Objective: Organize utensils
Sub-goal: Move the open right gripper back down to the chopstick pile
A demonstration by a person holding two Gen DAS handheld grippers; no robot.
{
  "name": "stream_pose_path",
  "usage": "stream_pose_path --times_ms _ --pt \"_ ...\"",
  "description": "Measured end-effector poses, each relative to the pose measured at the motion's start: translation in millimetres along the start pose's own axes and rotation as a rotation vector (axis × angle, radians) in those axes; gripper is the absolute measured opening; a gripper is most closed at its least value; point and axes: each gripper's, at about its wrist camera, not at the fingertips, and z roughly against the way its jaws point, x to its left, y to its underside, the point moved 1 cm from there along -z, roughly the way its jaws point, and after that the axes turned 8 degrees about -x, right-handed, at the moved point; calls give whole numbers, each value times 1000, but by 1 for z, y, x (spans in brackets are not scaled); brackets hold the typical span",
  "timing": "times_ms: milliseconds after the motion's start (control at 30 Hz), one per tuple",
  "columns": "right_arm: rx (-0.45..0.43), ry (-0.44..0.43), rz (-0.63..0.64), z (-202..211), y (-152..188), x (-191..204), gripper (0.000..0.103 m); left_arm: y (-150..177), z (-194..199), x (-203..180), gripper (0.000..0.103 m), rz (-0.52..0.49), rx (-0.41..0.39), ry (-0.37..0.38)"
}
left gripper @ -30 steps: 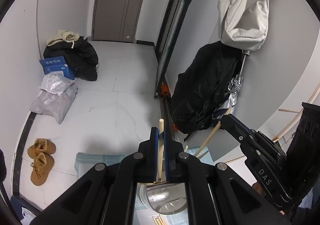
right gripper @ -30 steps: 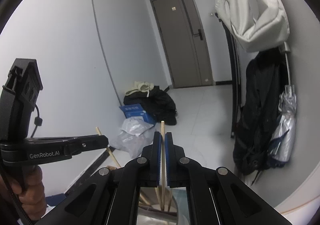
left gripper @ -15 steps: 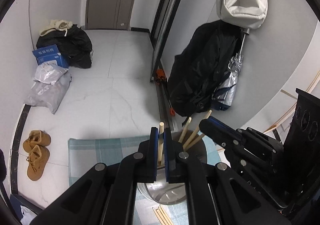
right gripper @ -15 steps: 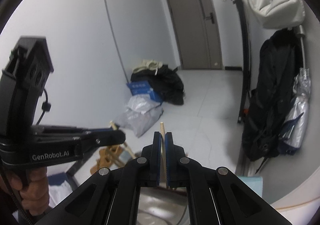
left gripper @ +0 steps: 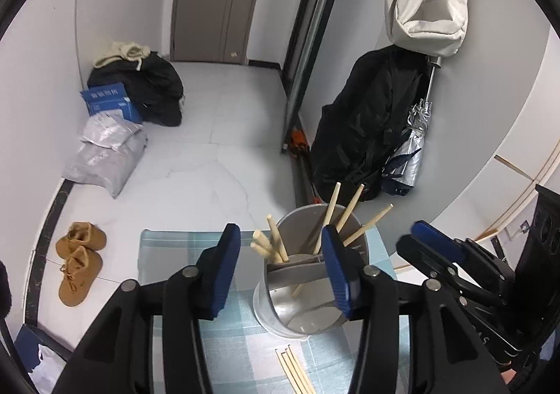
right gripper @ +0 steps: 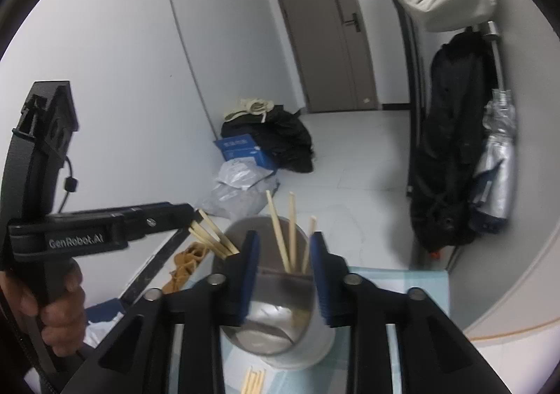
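Note:
A steel utensil holder (left gripper: 297, 317) with a divider stands on a checked cloth (left gripper: 168, 254). Several wooden chopsticks (left gripper: 271, 247) lean in its left part and more (left gripper: 344, 212) in its right part. My left gripper (left gripper: 280, 229) hangs just above the holder; its jaws are opening and grip nothing. In the right wrist view my right gripper (right gripper: 285, 236) is over the same holder (right gripper: 280, 327); its jaws are also opening, and the chopsticks (right gripper: 292, 229) stand free beyond them. Loose chopsticks (left gripper: 294, 371) lie on the cloth in front of the holder.
The right gripper (left gripper: 411, 236) shows at the right of the left wrist view; the left gripper (right gripper: 190, 215), held by a hand (right gripper: 59, 306), is at the left of the right wrist view. On the floor beyond are brown shoes (left gripper: 78, 261), bags (left gripper: 105, 156) and a black coat (left gripper: 364, 128).
Both grippers were shut on one chopstick each. They came down over the holder and opened, and those chopsticks now stand in the holder.

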Motion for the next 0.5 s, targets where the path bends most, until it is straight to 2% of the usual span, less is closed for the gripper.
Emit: stream_pose_path --times_ms 33,100,233,300,400,500 --pt "-6 6 -3 5 2 -1 41 1 3 -1 53 1 -7 -7" --pt "-13 11 -12 15 5 -2 48 4 13 -5 59 -3 -32 -25" --pt "-33 24 -21 33 7 0 52 7 28 -12 70 -27 -83 -73" --pt "-50 37 -15 44 8 1 59 10 39 -15 74 -21 -115 -96" --pt "-76 48 -6 58 12 4 64 16 50 -16 81 -7 -154 -114" --pt "-95 51 2 72 16 10 68 26 61 -16 82 2 -184 -127"
